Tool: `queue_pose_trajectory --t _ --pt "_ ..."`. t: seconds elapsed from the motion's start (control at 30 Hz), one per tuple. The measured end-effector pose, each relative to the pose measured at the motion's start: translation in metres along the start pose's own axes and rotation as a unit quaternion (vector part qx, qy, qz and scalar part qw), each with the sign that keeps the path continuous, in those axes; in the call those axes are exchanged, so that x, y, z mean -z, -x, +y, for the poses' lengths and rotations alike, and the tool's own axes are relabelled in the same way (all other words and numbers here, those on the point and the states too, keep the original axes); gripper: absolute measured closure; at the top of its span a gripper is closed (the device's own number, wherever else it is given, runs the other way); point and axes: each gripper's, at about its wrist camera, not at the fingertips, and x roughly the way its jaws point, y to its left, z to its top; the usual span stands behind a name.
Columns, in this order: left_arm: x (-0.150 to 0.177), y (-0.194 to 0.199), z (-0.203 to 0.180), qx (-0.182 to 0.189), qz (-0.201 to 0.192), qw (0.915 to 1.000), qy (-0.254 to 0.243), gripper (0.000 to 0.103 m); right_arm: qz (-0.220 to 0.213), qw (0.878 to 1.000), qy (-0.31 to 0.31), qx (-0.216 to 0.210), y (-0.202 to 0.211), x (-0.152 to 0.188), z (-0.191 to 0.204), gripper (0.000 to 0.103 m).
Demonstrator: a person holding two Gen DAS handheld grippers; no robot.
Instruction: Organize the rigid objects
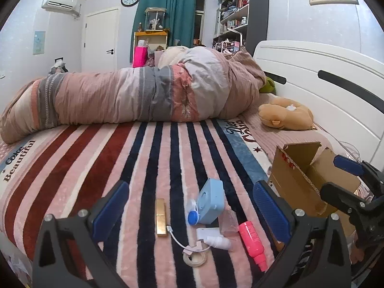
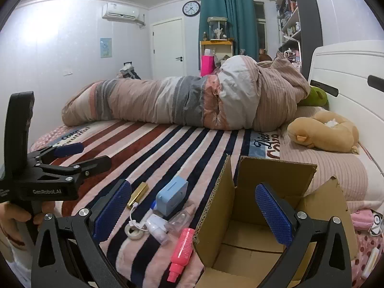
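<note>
Small objects lie on the striped blanket: a gold bar-shaped case [image 1: 160,217] [image 2: 138,195], a light blue box [image 1: 211,204] [image 2: 172,196], a pink bottle [image 1: 253,242] [image 2: 182,252], a clear bottle [image 2: 181,218], a white spray bottle [image 1: 218,241] [image 2: 157,230], a white cable [image 1: 184,242] and a tape roll [image 1: 195,259] [image 2: 134,234]. An open cardboard box [image 1: 300,180] [image 2: 252,235] stands to their right and looks empty. My left gripper [image 1: 192,211] is open above the objects. My right gripper [image 2: 192,213] is open, over the box's left wall.
A rolled duvet [image 1: 134,93] lies across the far side of the bed. A tan plush toy [image 1: 285,116] [image 2: 324,132] sits by the white headboard [image 1: 324,84]. Pink items [image 2: 364,218] lie right of the box. Shelves and a door stand behind.
</note>
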Motion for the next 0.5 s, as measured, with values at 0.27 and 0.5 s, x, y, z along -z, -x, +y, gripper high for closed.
queue_pose_trajectory --t 0.27,0.5 --pt "0.0006 0.0027 0.0018 -0.003 -0.002 1.0000 -0.001 0.000 0.003 1.000 -0.007 -0.005 -0.0004 -0.0001 0.0013 0.000" --pt "0.0014 0.0030 0.0033 -0.003 -0.002 1.0000 0.001 0.000 0.005 1.000 -0.009 -0.007 -0.0008 0.0013 0.0014 0.000"
